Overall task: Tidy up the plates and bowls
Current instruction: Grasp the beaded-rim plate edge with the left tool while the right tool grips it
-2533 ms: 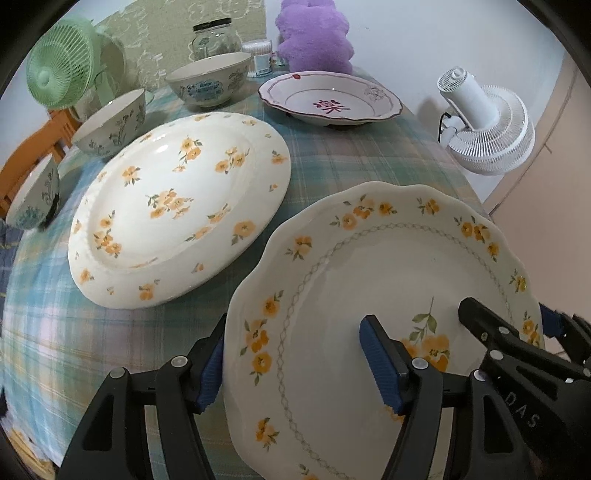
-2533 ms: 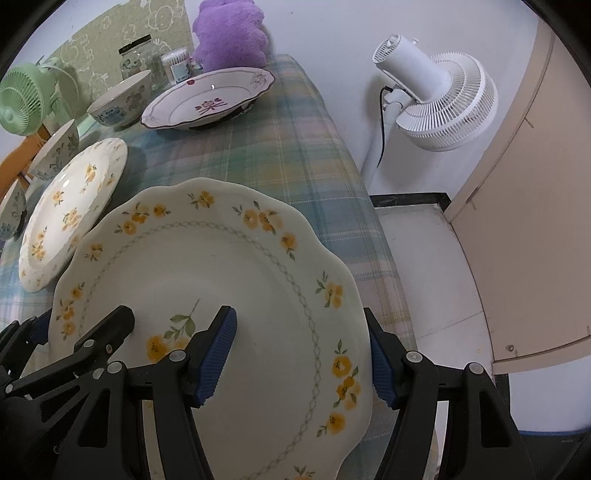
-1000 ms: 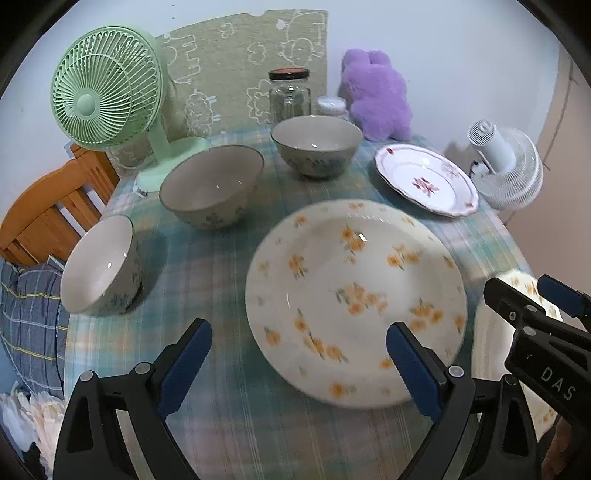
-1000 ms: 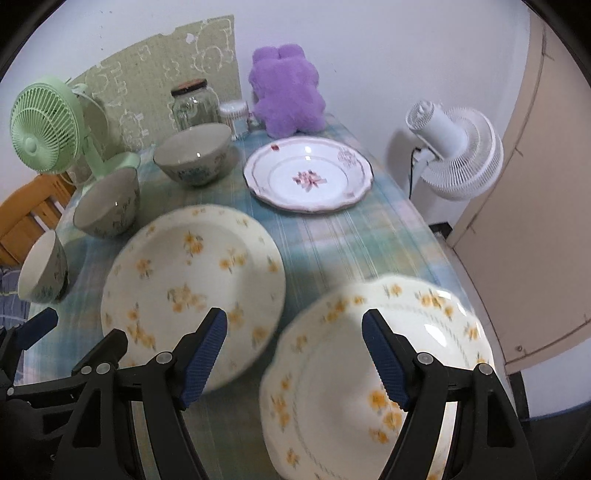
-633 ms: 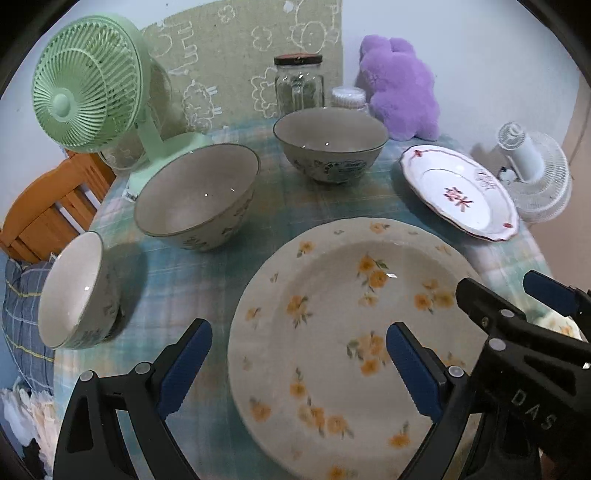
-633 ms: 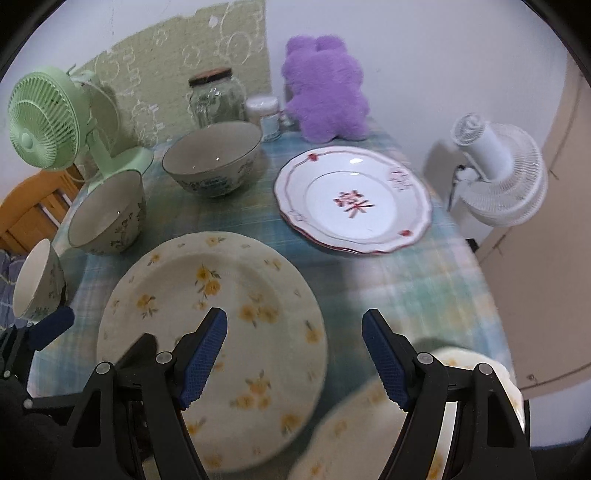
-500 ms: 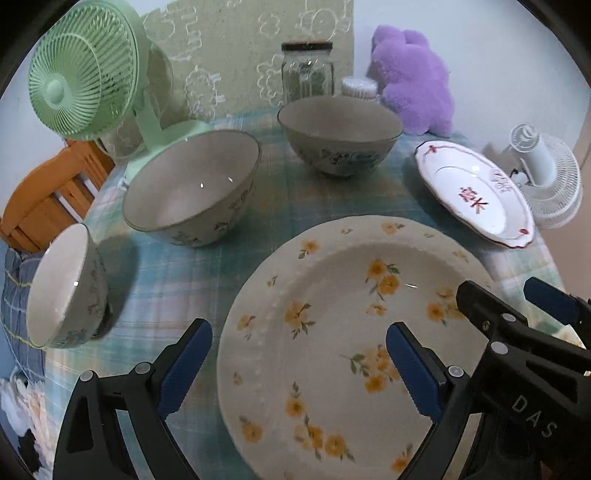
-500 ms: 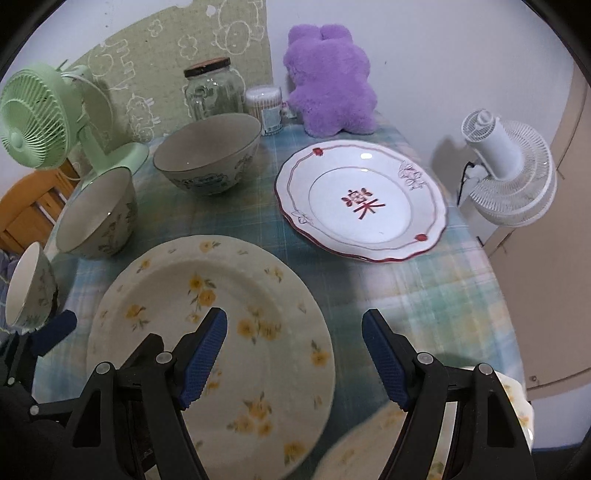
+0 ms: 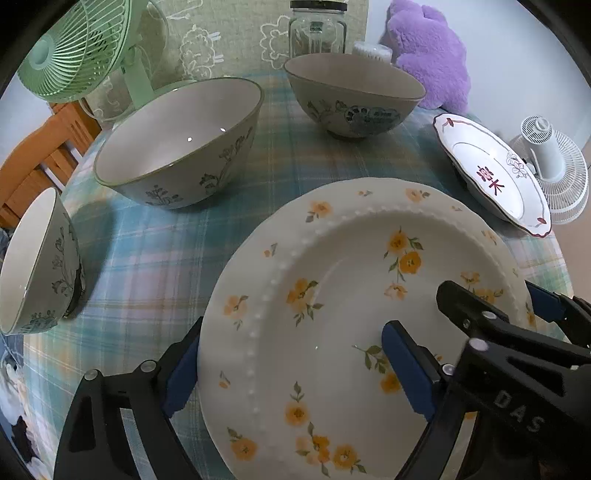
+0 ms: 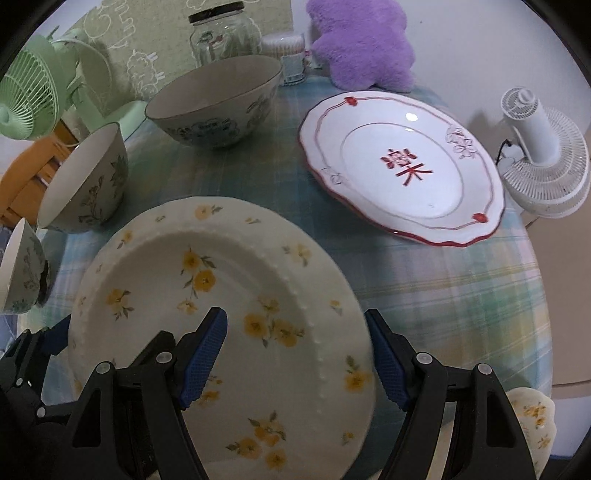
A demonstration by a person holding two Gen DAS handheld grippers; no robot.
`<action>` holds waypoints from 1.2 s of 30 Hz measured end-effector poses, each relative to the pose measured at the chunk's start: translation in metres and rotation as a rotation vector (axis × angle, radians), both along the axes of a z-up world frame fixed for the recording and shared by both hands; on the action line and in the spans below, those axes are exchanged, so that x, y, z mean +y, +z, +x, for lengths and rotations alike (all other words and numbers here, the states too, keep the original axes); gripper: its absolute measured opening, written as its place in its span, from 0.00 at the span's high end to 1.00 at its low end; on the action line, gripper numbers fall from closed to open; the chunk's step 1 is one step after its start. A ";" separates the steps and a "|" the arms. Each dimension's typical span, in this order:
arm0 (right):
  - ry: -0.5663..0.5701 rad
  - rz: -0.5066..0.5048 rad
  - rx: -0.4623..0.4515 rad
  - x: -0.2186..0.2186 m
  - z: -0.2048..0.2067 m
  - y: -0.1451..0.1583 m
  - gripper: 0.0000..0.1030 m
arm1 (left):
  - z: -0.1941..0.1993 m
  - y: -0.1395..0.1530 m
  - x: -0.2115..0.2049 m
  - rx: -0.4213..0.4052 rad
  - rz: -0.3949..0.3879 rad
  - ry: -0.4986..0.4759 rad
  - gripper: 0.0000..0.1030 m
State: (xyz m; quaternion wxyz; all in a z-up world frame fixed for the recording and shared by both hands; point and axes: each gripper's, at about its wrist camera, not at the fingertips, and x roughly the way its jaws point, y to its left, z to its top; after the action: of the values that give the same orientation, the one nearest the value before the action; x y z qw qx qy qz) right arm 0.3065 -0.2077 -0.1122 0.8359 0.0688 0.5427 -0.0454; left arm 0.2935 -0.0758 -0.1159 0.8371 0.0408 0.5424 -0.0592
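A round white plate with yellow flowers (image 9: pixel 332 295) (image 10: pixel 207 295) lies on the checked tablecloth in front of both grippers. My left gripper (image 9: pixel 295 373) is open and straddles the plate's left rim. My right gripper (image 10: pixel 295 358) is open and straddles its right rim. A scalloped yellow-flower plate (image 10: pixel 532 417) shows at the near right table edge. A red-trimmed plate (image 10: pixel 402 166) (image 9: pixel 495 177) lies at the far right. Three grey floral bowls stand at the left and back: a small one (image 9: pixel 37 258), a middle one (image 9: pixel 177 144) and a far one (image 9: pixel 354 92).
A green desk fan (image 9: pixel 77 48), a glass jar (image 9: pixel 317 29) and a purple plush toy (image 10: pixel 362 40) stand at the back of the table. A white floor fan (image 10: pixel 543 155) stands off the right edge. A wooden chair (image 9: pixel 37 162) is at the left.
Both grippers have left the scalloped plate at the near right, swung left and come down over the round flower plate, now straddling its left and right rims.
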 end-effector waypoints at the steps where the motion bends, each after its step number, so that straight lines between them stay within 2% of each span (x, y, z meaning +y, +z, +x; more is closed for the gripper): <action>1: -0.007 -0.010 0.000 0.002 0.000 0.000 0.25 | 0.000 0.000 0.001 0.005 -0.003 0.002 0.12; 5: -0.039 -0.020 0.005 0.008 -0.002 0.000 0.24 | -0.004 0.002 0.009 0.024 -0.004 0.015 0.13; 20: 0.040 0.051 0.063 0.052 -0.040 0.001 0.25 | -0.048 0.004 0.058 0.062 -0.019 0.067 0.20; 25: 0.064 0.070 0.073 0.051 -0.044 0.000 0.25 | -0.052 0.006 0.061 0.059 -0.021 0.063 0.27; 36: 0.128 0.077 0.097 0.046 -0.052 0.000 0.30 | -0.064 0.006 0.066 0.070 -0.029 0.029 0.26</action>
State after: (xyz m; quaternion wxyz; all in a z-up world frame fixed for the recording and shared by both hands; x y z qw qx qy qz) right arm 0.2544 -0.1616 -0.1120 0.8066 0.0637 0.5871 0.0259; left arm 0.2291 -0.0095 -0.1101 0.8188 0.0188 0.5710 -0.0563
